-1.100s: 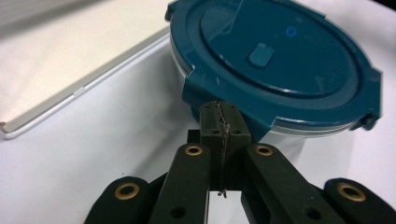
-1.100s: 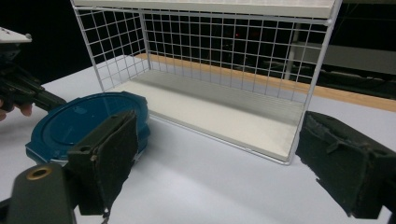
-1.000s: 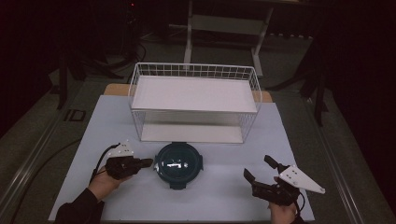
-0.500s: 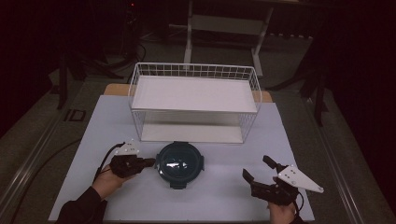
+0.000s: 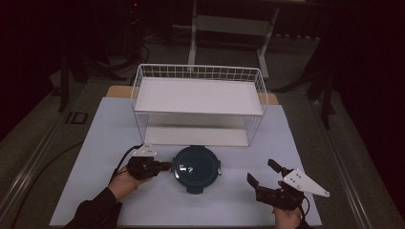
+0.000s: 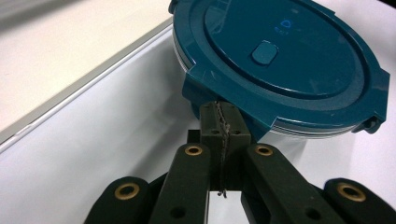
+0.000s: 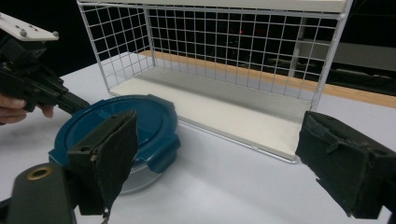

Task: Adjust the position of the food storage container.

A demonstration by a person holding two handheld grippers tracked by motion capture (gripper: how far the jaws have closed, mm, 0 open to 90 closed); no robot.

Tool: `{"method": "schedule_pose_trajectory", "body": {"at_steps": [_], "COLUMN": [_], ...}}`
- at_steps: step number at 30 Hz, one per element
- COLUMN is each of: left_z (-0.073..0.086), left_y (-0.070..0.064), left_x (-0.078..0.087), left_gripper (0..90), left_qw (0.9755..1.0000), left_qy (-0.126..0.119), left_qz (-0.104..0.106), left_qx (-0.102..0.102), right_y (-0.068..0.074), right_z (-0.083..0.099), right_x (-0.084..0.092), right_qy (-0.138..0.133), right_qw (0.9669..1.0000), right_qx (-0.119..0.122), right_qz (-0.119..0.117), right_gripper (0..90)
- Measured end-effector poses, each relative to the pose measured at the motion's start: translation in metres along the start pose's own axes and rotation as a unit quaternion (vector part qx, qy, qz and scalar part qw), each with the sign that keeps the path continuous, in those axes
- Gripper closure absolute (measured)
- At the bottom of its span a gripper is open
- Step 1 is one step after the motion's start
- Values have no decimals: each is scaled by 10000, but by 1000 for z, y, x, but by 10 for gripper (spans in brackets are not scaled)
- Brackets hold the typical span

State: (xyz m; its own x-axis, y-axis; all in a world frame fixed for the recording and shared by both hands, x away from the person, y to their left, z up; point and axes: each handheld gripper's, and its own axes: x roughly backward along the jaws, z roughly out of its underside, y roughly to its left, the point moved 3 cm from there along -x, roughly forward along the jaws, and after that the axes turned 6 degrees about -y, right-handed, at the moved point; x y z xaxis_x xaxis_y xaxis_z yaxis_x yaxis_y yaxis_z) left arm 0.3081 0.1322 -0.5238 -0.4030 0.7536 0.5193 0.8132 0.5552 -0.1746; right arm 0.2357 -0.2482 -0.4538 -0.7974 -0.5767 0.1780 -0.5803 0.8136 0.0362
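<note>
A round food container with a teal clip-on lid [image 5: 196,168] [image 6: 280,60] [image 7: 116,126] sits on the white table in front of the wire rack. My left gripper [image 5: 165,166] [image 6: 219,112] is shut, its jaws pressed together with nothing between them. Its tips meet the lid's left-hand clip tab. The right gripper view shows that gripper [image 7: 79,105] at the container's far rim. My right gripper [image 5: 261,171] [image 7: 224,154] stands open near the table's front right, apart from the container, nothing between its pads.
A white wire rack [image 5: 198,95] [image 7: 215,98] with two white shelves stands just behind the container. The white tabletop [image 5: 105,133] ends at a front edge close to both hands. Dark floor and metal stands lie beyond the table.
My left gripper has moved right against the container's left side, and the container has slid a little to the right with it. The right gripper has stayed put.
</note>
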Motion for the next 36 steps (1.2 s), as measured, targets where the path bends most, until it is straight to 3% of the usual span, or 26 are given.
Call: {"method": "schedule_pose_trajectory", "body": {"at_steps": [9,17,24,32,36], "left_z": [-8,-13,-17,-18,-21], "left_y": [-16,-16,-19,-25,-25], "left_x": [-18,-28,-36,-39,-36], "left_gripper": [899,899,898,898,896], "left_qw": [9997,9998,9994,9990,9989], "left_qy": [15,-30,-26,12,-96], "left_qz": [208,203,348,437,433], "left_qx": [-135,-46,5,-125,-170], "right_y": [1,3,3,4,4], "right_z": [1,2,3,3,3], "right_x": [-1,-2,-2,-3,-3], "right_qy": [39,63,81,99,93], "right_qw": [10000,10000,9999,9999,9999], "right_qx": [28,42,22,35,45], "right_qz": [-15,-61,-79,-88,-85], "right_gripper": [123,123,123,124,124]}}
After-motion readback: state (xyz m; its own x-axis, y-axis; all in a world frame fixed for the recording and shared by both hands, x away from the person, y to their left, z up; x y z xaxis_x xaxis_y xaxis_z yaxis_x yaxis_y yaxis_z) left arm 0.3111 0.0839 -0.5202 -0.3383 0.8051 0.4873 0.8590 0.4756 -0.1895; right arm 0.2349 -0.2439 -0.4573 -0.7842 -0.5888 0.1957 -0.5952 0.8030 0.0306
